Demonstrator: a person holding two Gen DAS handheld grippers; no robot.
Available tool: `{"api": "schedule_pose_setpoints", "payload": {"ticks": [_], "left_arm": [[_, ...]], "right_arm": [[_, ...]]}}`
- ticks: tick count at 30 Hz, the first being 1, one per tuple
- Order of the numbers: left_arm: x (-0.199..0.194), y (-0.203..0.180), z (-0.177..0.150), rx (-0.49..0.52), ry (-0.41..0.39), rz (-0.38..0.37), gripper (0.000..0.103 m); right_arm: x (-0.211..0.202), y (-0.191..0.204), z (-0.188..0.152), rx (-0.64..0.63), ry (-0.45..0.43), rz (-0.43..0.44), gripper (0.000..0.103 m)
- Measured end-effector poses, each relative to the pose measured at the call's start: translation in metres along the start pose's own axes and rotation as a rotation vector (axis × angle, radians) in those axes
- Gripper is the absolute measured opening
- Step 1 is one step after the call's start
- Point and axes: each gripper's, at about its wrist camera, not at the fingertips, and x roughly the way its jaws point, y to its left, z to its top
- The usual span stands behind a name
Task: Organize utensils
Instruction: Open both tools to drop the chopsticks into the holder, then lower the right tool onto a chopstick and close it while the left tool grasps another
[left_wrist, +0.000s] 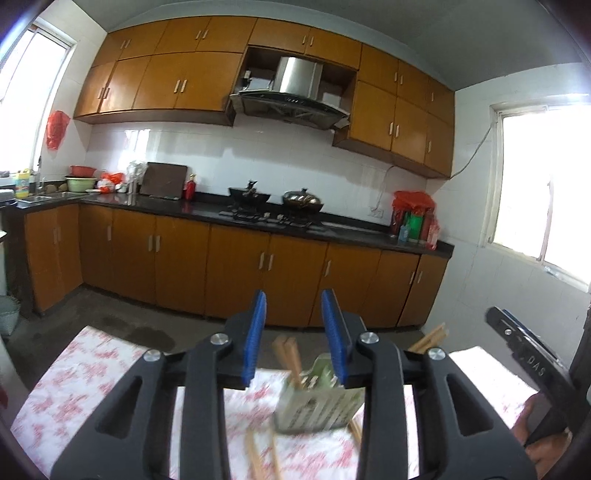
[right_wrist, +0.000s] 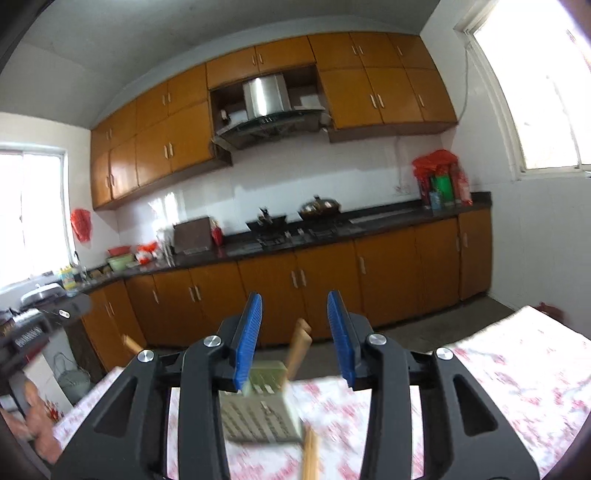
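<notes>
A pale green slotted utensil holder (left_wrist: 317, 402) stands on the table's pink-flowered cloth (left_wrist: 92, 369), just beyond and below my left gripper (left_wrist: 294, 295). That gripper is open, with nothing between its blue pads. Wooden chopsticks (left_wrist: 288, 354) stick up out of the holder. More chopsticks (left_wrist: 258, 458) lie loose on the cloth in front of it, blurred. In the right wrist view the same holder (right_wrist: 258, 417) sits below my right gripper (right_wrist: 295, 295), which is also open and empty. Chopsticks (right_wrist: 299, 347) stand in the holder and a loose chopstick (right_wrist: 310, 458) lies near it.
Beyond the table's far edge are bare floor and a run of brown cabinets (left_wrist: 236, 273). Above them is a dark counter with a stove and woks (left_wrist: 273, 206). The other gripper (left_wrist: 524, 339) shows at the right edge of the left view. A basket (right_wrist: 74, 384) stands on the floor.
</notes>
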Motion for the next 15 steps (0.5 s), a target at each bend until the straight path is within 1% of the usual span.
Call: {"api": "schedule_pose_setpoints", "payload": {"ticks": [2,4,5,6,8,9,10,11,12,15], "left_arm": [[-0.009,0.009,-0.014,-0.001,0.032,0.025,0.036],[-0.013,0.020,-0.038,0.008,0.091,0.068,0.036],[-0.012,0.024,-0.049,0.014,0.126,0.084,0.036],[-0.006,0.030,-0.066,0.015,0.188,0.095,0.036],[0.003,0.040,-0.091,0.002,0.290,0.106,0.036],[0.010,0.045,-0.108,-0.010,0.355,0.100,0.036],[0.015,0.048,-0.121,-0.019,0.401,0.096,0.036],[0.017,0.050,-0.129,-0.023,0.428,0.096,0.035],[0.022,0.052,-0.142,-0.026,0.470,0.091,0.033],[0.033,0.052,-0.169,-0.041,0.547,0.068,0.029]], "right_arm": [[-0.004,-0.010,-0.018,-0.005,0.059,-0.038,0.039],[0.004,-0.019,-0.041,-0.005,0.171,-0.062,0.039],[0.015,-0.024,-0.063,0.000,0.273,-0.062,0.039],[0.022,-0.026,-0.075,0.003,0.329,-0.061,0.038],[0.042,-0.029,-0.114,0.024,0.511,-0.033,0.023],[0.052,-0.029,-0.137,0.042,0.609,-0.006,0.021],[0.056,-0.028,-0.147,0.049,0.649,0.005,0.019],[0.061,-0.026,-0.163,0.049,0.700,0.014,0.018],[0.063,-0.023,-0.172,0.042,0.720,0.015,0.018],[0.070,-0.012,-0.190,0.014,0.770,0.018,0.017]]}}
